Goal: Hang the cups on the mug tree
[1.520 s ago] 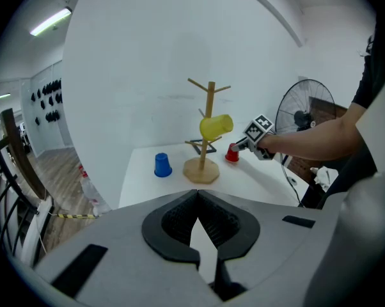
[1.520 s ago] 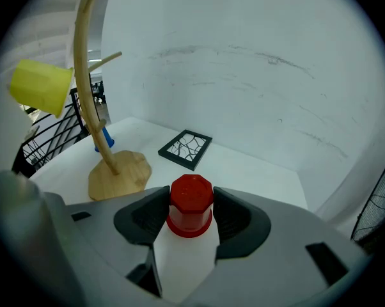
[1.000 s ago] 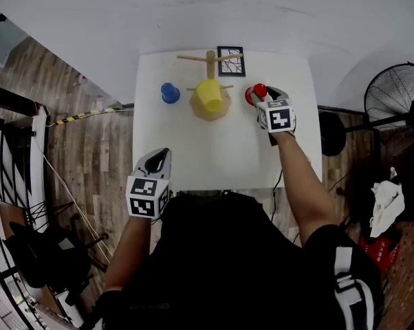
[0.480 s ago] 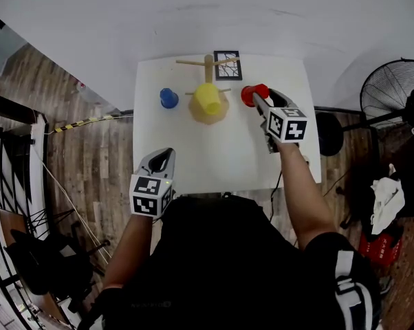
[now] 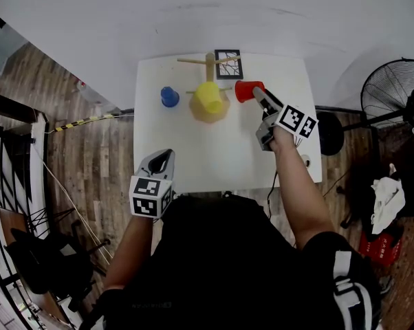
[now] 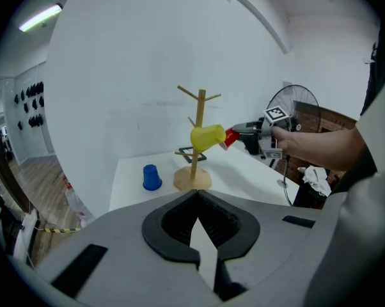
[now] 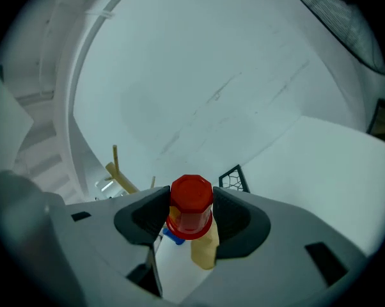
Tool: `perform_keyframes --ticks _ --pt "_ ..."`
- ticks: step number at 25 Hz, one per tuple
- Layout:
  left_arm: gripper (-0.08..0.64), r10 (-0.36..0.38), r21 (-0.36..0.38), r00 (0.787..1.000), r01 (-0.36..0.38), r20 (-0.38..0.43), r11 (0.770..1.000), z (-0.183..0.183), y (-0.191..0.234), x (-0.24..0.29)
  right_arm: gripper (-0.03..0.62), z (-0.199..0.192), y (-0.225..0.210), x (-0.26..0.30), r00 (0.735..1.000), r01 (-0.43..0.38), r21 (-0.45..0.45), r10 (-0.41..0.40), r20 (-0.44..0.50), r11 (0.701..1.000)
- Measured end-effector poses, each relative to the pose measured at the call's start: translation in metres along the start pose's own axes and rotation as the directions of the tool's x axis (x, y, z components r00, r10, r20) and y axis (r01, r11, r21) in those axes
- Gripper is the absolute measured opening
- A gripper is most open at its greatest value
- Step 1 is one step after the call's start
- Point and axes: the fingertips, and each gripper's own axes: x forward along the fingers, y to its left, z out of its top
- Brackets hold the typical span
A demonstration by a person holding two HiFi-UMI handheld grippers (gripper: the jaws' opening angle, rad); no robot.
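Lifted off the white table (image 5: 221, 150) and tipped onto its side since the earlier frame, the red cup (image 5: 245, 90) is now held in the air just right of the mug tree (image 5: 209, 62), at the far side of the table. It is clamped across its walls by the right gripper (image 5: 256, 95), whose jaws are closed against it. A yellow cup (image 5: 208, 96) is already hung on a lower peg, close beside the red one, and a blue cup (image 5: 169, 96) is left standing to the left of the tree. The left gripper (image 5: 162, 158) is kept at the near left edge, jaws fully together with nothing held. The yellow cup could probably be knocked off, or the light tree toppled, if the red cup is swung in too low. The smooth, tapered cup could also be squeezed out of the pads while it is being tilted onto a peg.
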Motion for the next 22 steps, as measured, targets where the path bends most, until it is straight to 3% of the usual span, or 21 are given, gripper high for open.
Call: perform_keyframes --ticks 3,8,14,22 --pt "0.015 0.01 -0.011 1.0 -0.01 0.002 1.0 -0.001 0.002 -0.003 0.209 -0.005 -0.008 0.012 1.0 -0.012 0.113 0.01 0.018 0.994" --pt "0.015 0.039 -0.033 0.999 -0.039 0.007 0.999 -0.005 0.009 -0.011 0.209 -0.022 -0.013 0.033 1.0 -0.01 0.176 0.012 -0.009 0.984" --pt "0.015 0.071 -0.055 0.997 -0.071 0.002 0.996 -0.013 0.016 -0.022 0.209 -0.044 -0.011 0.05 0.998 -0.004 0.168 0.015 -0.062 0.986" --pt "0.015 0.095 -0.066 0.995 -0.095 0.002 0.993 -0.019 0.025 -0.034 0.209 -0.066 -0.001 0.062 0.989 0.011 0.023 -0.007 -0.147 1.0"
